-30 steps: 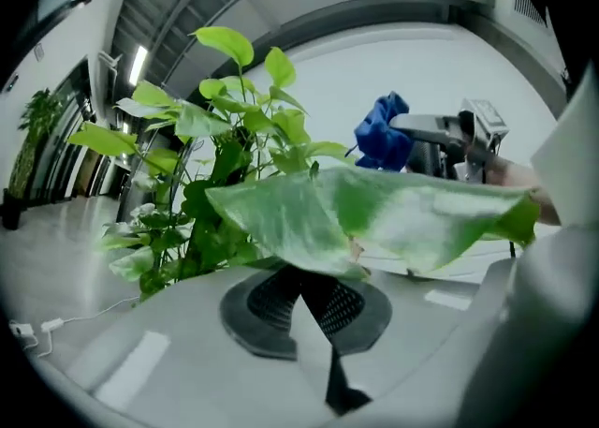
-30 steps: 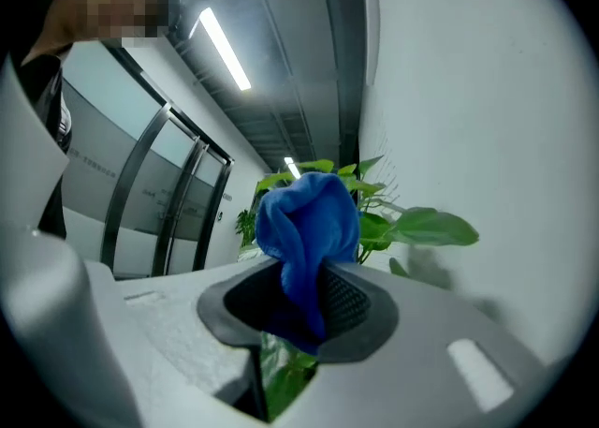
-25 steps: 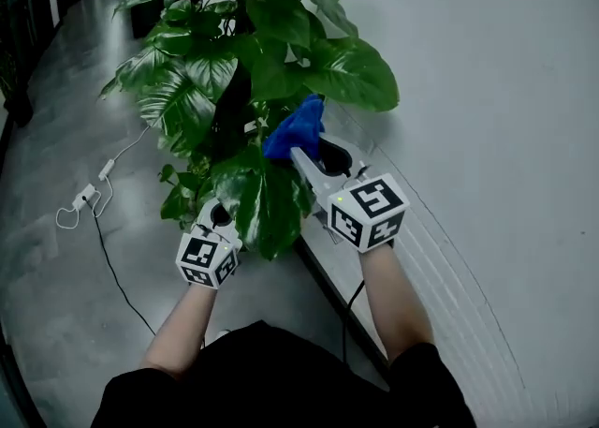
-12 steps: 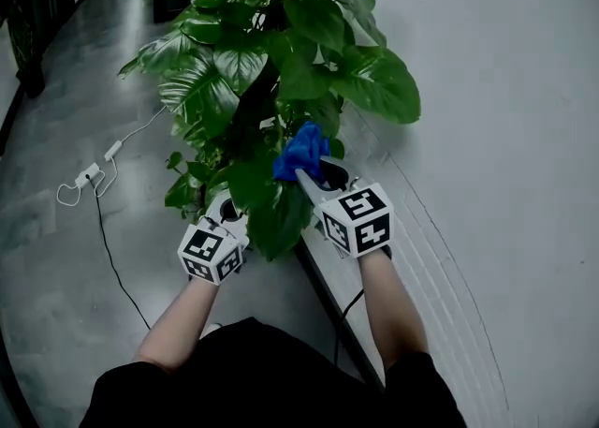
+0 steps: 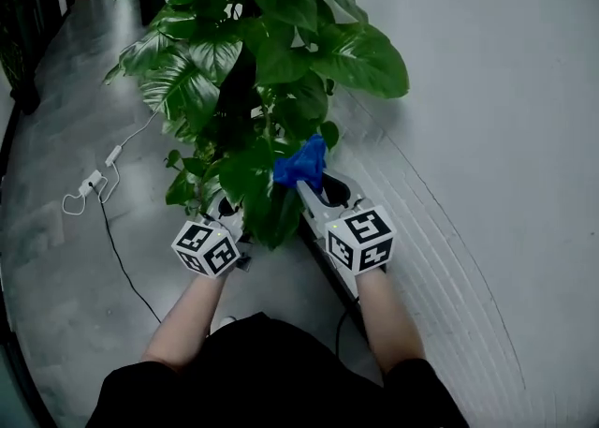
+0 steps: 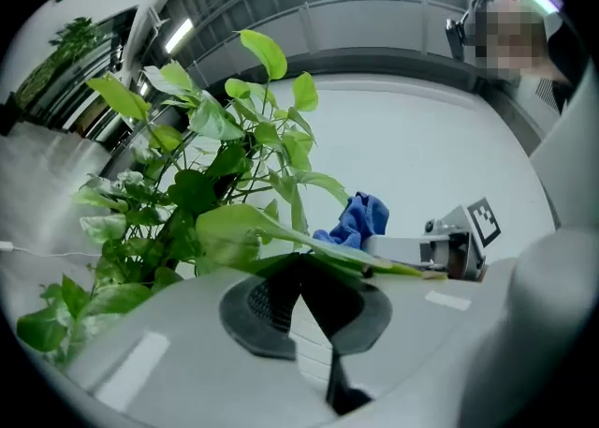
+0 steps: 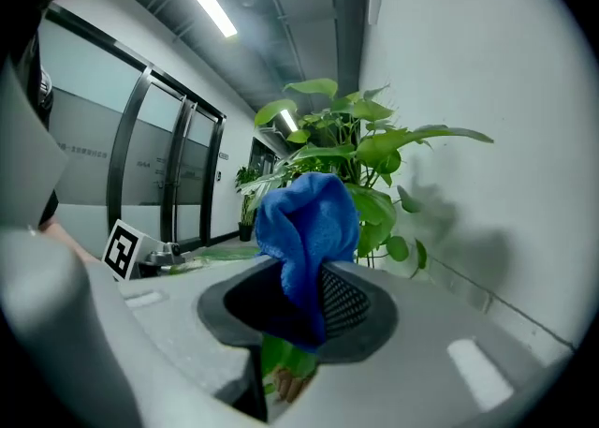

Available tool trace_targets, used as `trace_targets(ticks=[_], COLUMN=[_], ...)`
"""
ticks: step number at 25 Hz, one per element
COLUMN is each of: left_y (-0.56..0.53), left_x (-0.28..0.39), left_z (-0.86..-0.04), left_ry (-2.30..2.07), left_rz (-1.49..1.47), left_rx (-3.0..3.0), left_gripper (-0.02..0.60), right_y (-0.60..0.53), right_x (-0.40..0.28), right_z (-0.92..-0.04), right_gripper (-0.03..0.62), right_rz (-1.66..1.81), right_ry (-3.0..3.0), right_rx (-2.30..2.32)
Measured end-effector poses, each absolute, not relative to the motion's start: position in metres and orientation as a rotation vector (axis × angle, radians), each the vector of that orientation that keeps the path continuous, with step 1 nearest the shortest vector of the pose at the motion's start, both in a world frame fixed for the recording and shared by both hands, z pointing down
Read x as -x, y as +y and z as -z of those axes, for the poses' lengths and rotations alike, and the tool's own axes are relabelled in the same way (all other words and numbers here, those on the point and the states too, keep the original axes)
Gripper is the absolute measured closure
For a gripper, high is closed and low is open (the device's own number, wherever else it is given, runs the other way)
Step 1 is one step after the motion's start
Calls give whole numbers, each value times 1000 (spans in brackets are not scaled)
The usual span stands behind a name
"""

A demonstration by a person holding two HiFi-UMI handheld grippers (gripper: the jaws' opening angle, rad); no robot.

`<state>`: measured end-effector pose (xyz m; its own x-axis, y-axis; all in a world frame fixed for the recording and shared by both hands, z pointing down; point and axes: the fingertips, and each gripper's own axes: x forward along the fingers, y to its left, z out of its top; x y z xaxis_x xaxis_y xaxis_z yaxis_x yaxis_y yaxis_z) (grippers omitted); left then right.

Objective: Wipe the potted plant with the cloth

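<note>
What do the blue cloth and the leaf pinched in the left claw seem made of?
Blue cloth: soft fabric, likely microfibre; matte, fuzzy nap, bunched folds. Leaf: seemingly live foliage; smooth, slightly glossy, thin and bending. Artificial can't be ruled out.

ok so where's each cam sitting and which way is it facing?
Head view: on the head, steeply down at plant; forearms, left tool, right tool show.
Left gripper view: on left tool, along jaws shut on leaf; right tool beyond.
Right gripper view: on right tool, along jaws shut on cloth, toward wall.
Shared: plant and cloth, all three.
</note>
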<state>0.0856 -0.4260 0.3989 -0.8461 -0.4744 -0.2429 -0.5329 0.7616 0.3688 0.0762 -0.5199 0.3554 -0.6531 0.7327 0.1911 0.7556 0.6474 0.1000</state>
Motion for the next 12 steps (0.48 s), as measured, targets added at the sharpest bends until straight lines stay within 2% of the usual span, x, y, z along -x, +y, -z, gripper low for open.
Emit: trace_targets(ticks=[7, 12], left_y=[-430, -430], left_x=[-85, -86], left_z=[-394, -395], left_ry=[2774, 2759], left_rz=[-732, -797], left_rx=[885, 897], left_gripper=[578, 578], right_y=[-536, -541], right_x=[-92, -104], right_z=[-369, -380], right_gripper=[485, 485], right_rz=[-8, -66], right_ry=[-2769, -2757], right_rx=[1258, 1265])
